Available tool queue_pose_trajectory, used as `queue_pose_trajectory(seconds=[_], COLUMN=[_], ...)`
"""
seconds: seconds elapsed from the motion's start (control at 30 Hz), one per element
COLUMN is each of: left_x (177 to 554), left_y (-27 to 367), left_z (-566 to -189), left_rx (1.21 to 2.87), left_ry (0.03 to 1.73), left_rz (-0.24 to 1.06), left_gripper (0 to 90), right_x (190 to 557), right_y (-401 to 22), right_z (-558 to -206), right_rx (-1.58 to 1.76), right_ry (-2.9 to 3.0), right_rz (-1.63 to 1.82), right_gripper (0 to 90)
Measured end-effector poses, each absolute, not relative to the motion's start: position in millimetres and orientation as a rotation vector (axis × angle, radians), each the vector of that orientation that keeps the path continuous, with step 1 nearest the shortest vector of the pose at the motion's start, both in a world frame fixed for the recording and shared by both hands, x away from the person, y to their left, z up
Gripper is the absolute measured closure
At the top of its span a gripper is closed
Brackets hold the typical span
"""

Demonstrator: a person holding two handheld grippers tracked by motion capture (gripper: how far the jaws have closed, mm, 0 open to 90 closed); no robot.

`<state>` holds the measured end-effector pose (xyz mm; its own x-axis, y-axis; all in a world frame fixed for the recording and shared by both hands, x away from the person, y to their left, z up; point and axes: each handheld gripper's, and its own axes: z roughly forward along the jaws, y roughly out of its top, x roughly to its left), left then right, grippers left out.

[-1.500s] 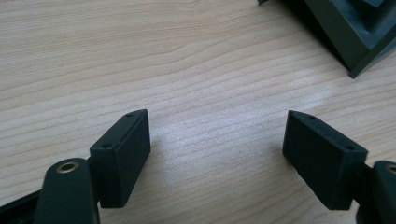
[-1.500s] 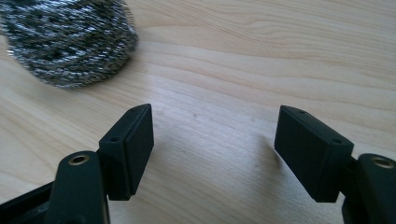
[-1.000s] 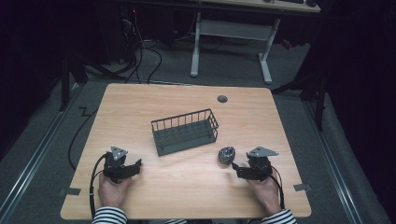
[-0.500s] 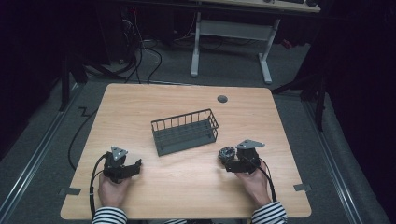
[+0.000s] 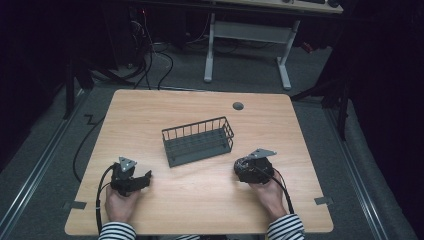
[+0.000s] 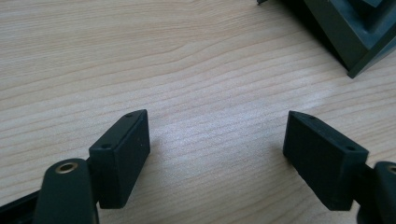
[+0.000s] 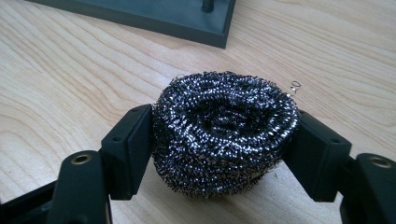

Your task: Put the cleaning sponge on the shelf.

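Here the right tongs clasp a steel scourer on the desk, near the wire basket; the left tongs gape, holding nothing.

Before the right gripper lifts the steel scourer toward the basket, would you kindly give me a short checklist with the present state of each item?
1. Scourer sits between the right gripper fingers: ok, both touch its sides.
2. Grip firm enough to lift: cannot tell; the scourer rests on the table and looks only slightly squeezed.
3. Basket upright, open side up: ok.
4. Basket free inside: ok, nothing seen in it from the high view.
5. Path from scourer to basket: ok, bare table between.
6. Left gripper out of the way: ok, open over bare wood at the table's near left.
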<state>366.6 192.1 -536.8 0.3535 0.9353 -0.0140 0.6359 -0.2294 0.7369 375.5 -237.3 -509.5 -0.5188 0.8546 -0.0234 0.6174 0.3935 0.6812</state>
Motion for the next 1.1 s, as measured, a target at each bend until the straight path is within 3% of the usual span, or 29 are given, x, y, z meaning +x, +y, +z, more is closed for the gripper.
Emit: queue_pose_trajectory(seconds=[0.6,1.1], left_x=[366.5,366.4], left_y=[191.9,191.9], left_z=[-536.8,-536.9], left_rx=[1.963,1.963], left_ry=[1.36,1.359], left_rz=[0.581,0.58], left_gripper=[23.1,23.2], right_x=[372.7,420.0], right_y=[-239.2,-201.2], right_z=[-454.0,-399.2], right_rx=[1.202,1.106], right_ry=[2.277,2.313], right_rz=[1.086,1.17], right_gripper=[31.8,32.5])
